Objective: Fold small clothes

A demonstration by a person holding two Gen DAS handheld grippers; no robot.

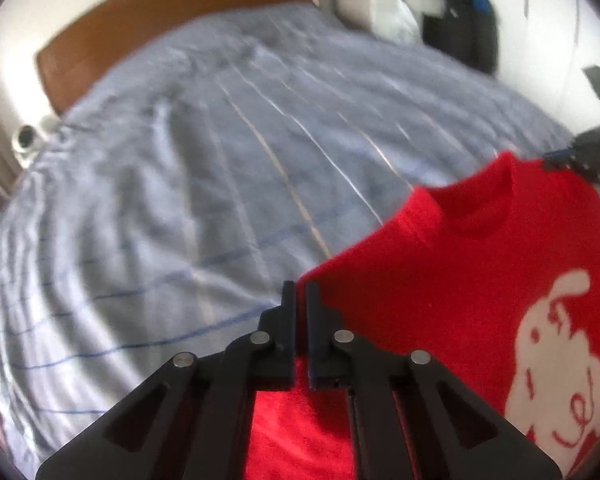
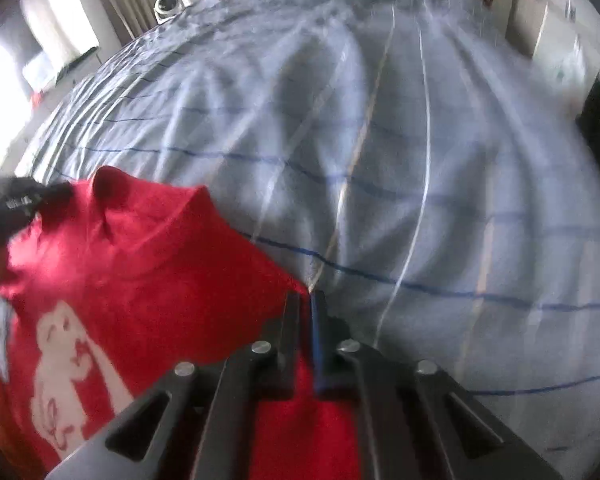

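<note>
Left hand-held gripper: matte black linkage, four silver pivot pins; right hand-held gripper: identical.

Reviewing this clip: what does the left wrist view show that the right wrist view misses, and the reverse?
Left wrist only: the dark bag with blue top by the far wall, and the right claw pinching the shirt's other shoulder. Right wrist only: the bright window, and the left claw. Both: the red knit T-shirt with white figure print held up over the grey-blue striped bedspread, the brown wooden headboard, and a small white camera.
</note>
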